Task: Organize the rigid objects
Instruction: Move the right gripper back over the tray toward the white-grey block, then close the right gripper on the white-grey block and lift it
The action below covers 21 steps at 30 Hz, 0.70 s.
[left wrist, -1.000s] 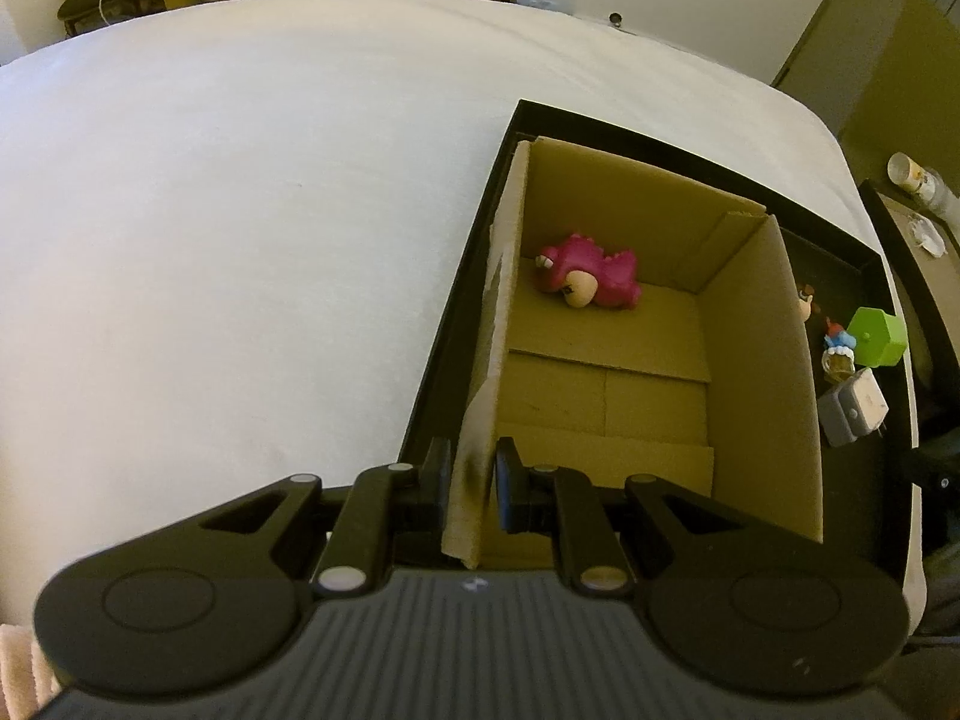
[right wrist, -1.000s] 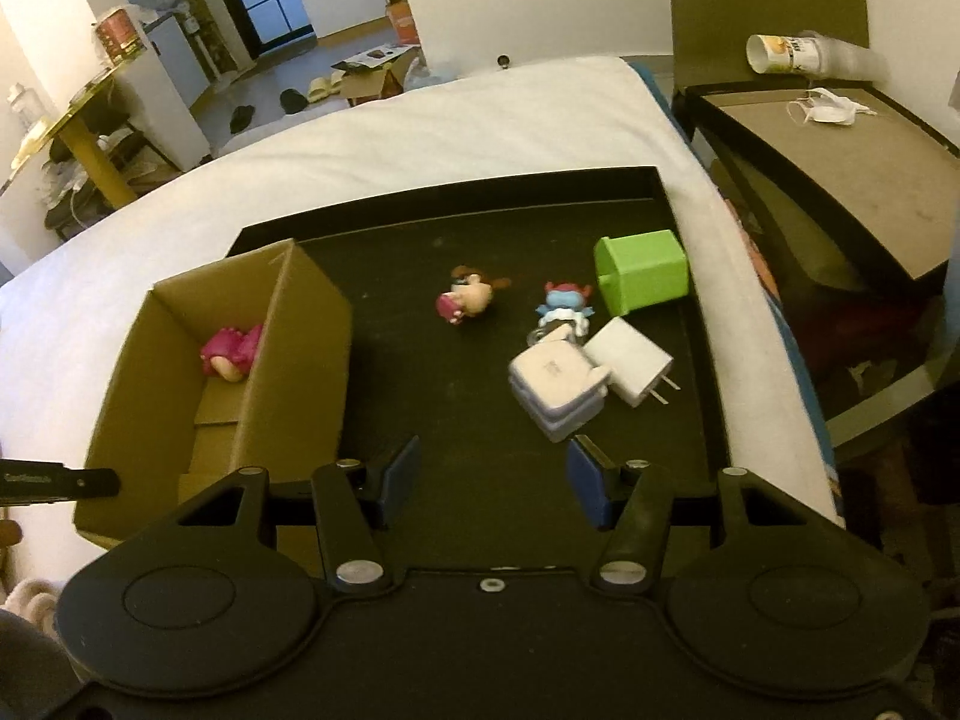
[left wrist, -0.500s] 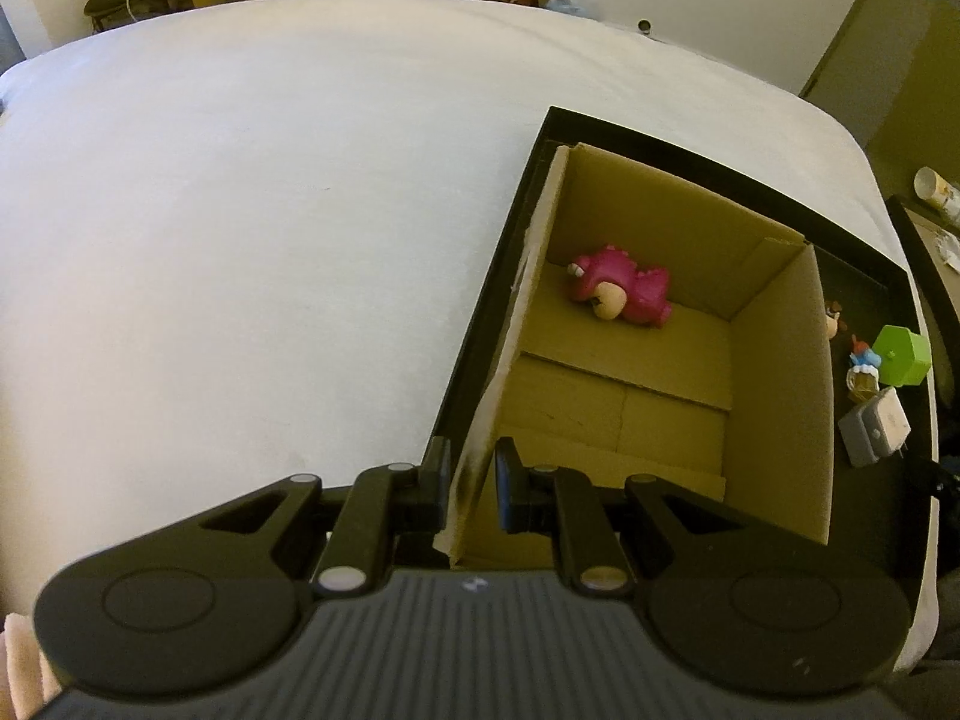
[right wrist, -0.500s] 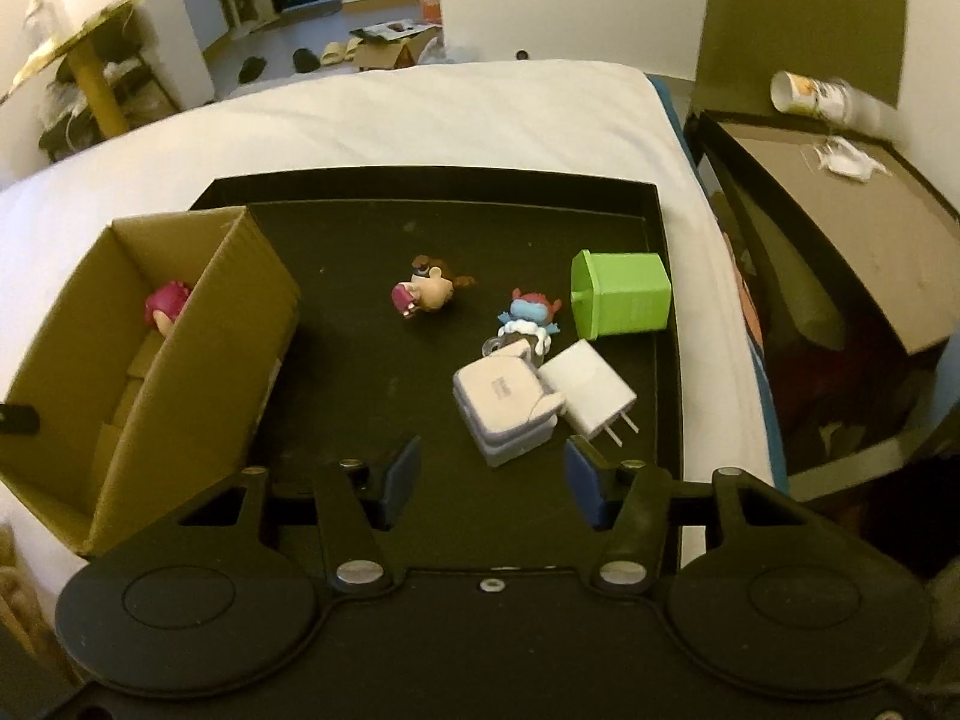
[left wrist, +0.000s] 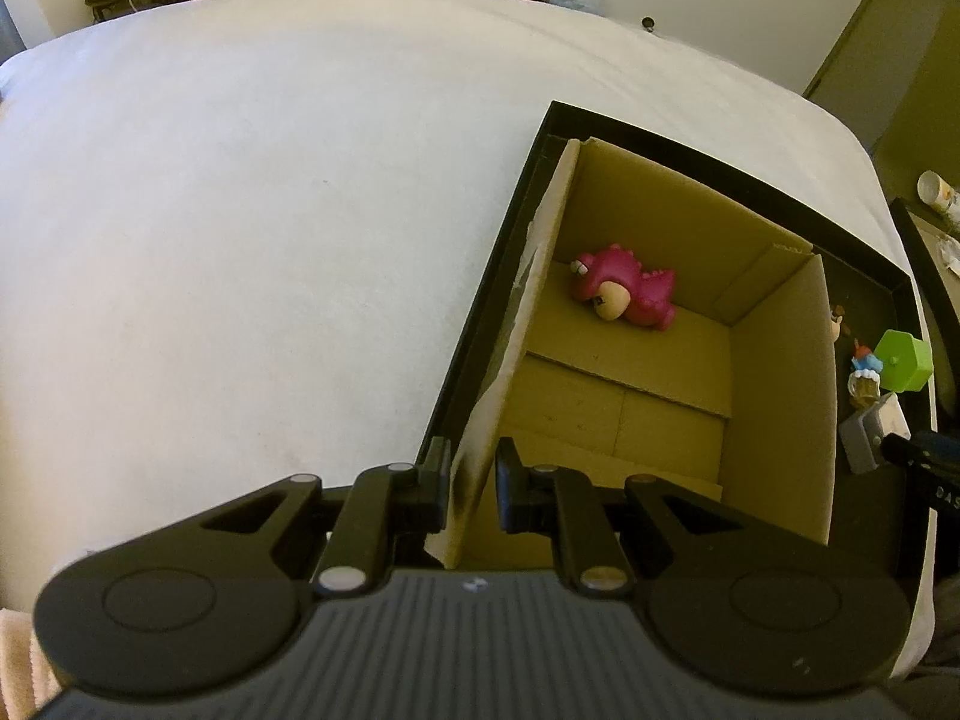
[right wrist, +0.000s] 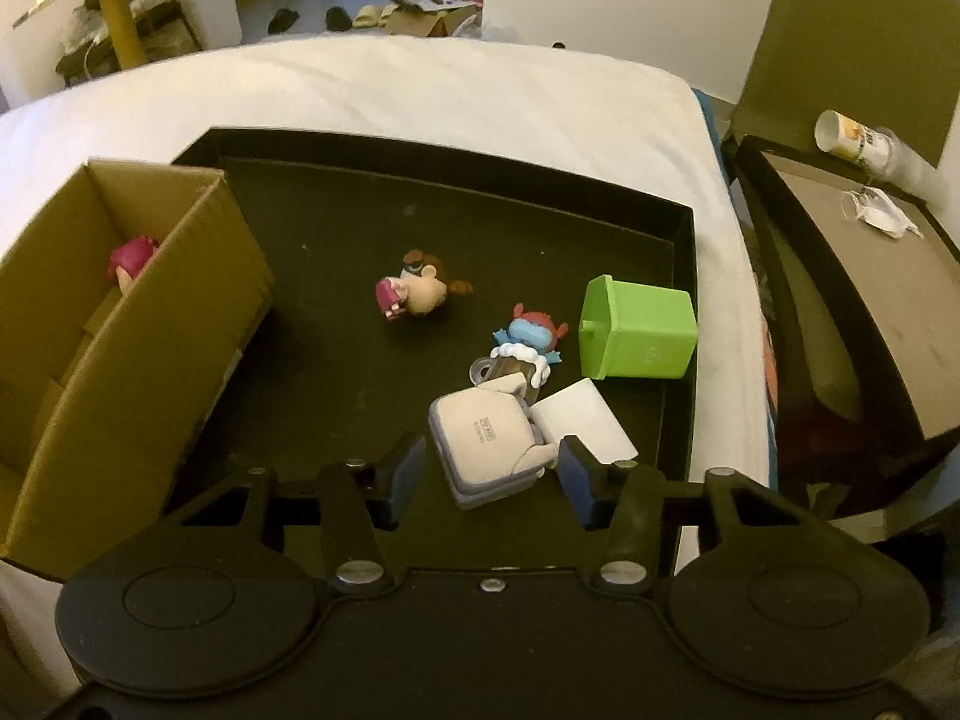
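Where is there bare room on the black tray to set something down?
Bare floor lies between the cardboard box and the brown-haired figurine, and along the black tray's far wall. The corner by the green bin is crowded.

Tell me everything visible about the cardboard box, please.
The cardboard box is plain brown corrugated card, open at the top and upright, standing at one end of the black tray. Its bottom flaps lie folded flat inside. A pink dinosaur toy lies on its floor. The left gripper has its jaws shut on the box's worn side wall.

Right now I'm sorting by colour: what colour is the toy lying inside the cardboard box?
Pink toy, with a cream face; clearest in the left wrist view.
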Each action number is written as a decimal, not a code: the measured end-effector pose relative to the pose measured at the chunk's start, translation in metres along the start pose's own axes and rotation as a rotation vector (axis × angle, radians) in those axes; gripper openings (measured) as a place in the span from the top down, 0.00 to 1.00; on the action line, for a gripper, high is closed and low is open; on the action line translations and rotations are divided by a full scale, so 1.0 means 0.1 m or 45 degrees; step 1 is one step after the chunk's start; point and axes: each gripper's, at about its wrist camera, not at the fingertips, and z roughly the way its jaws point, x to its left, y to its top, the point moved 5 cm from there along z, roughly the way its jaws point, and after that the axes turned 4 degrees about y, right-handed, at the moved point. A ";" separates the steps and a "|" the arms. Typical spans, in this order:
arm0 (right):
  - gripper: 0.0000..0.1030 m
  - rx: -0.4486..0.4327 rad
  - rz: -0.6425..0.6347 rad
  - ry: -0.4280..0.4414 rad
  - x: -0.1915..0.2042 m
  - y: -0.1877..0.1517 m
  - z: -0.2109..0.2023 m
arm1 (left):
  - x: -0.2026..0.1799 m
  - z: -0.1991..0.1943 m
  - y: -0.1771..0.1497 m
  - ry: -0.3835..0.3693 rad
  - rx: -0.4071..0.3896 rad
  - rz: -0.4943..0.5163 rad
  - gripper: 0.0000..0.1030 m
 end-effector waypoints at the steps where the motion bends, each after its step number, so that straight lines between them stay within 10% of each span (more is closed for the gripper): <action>1: 0.55 0.003 -0.002 0.000 0.00 0.01 0.02 | 0.00 0.01 0.00 0.000 0.001 0.001 0.86; 21: 0.59 0.108 -0.078 0.048 0.11 0.00 0.20 | -0.02 0.02 -0.01 -0.002 0.000 0.002 0.86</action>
